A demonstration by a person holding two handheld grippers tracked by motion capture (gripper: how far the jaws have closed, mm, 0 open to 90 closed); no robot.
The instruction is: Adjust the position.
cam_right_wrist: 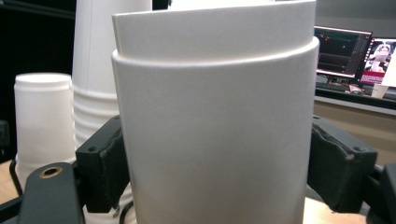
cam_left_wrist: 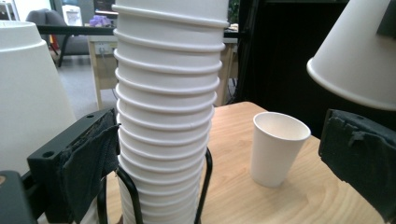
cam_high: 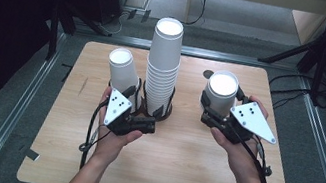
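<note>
We hold an inverted cup [cam_high: 221,92] in the right gripper [cam_high: 221,116], jaws pinching its wall from both sides, at 3 o'clock of the stack [cam_high: 162,66], above the counter [cam_high: 171,174]; base-up, it looks ready to cap a stack. The left gripper [cam_high: 133,110] sits at the foot of the wire holder [cam_high: 166,110], jaws spread either side of the stack, presumably to steady it. The left gripper view adds an upright cup [cam_left_wrist: 277,148] standing on the counter beyond; the high view adds a second, shorter stack [cam_high: 123,69] at 9 o'clock.
</note>
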